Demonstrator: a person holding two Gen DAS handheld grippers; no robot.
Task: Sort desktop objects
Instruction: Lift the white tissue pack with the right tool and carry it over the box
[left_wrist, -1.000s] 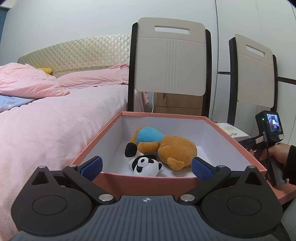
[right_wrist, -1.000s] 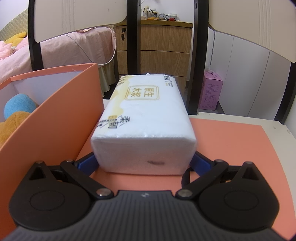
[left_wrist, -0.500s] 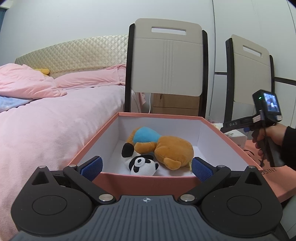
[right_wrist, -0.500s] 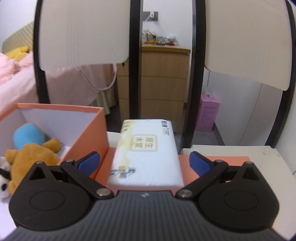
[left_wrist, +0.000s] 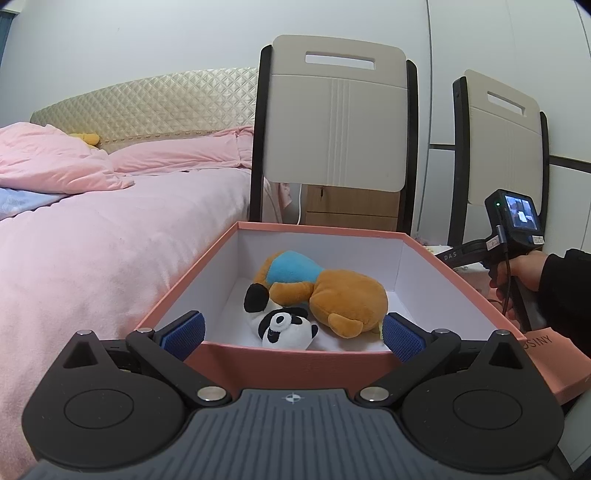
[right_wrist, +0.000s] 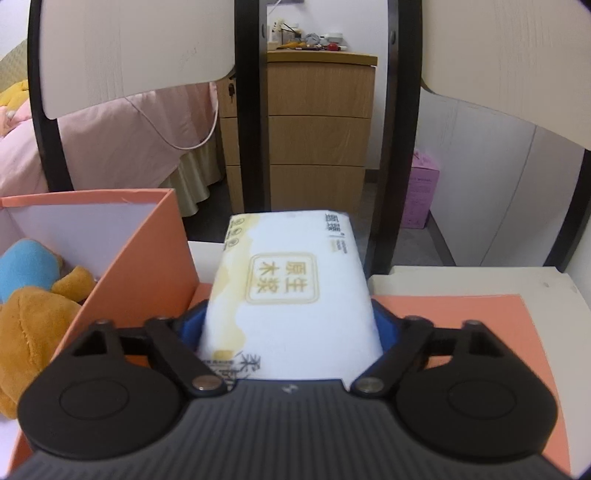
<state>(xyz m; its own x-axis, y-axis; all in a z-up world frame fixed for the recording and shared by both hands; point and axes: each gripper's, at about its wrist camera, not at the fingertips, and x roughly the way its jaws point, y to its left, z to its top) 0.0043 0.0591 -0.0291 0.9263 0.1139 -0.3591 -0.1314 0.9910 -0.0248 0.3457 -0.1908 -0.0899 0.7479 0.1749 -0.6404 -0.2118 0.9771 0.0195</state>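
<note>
A salmon-pink open box (left_wrist: 295, 363) holds a brown plush bear with a blue top (left_wrist: 325, 286) and a small panda plush (left_wrist: 282, 326). My left gripper (left_wrist: 291, 332) is open and empty at the box's near wall. My right gripper (right_wrist: 290, 326) is shut on a white tissue pack with gold print (right_wrist: 291, 295), held lifted beside the box's right wall (right_wrist: 144, 266). The bear also shows in the right wrist view (right_wrist: 33, 314). The right gripper's body and hand show in the left wrist view (left_wrist: 513, 236).
A flat salmon box lid (right_wrist: 461, 314) lies on the white table (right_wrist: 480, 280) under the pack. Two chair backs (left_wrist: 332, 125) stand behind the table. A pink bed (left_wrist: 92, 240) is to the left, a wooden drawer unit (right_wrist: 303, 129) behind.
The right gripper closed its fingers on the tissue pack and raised it off the lid. The left gripper stayed open at the box's near wall.
</note>
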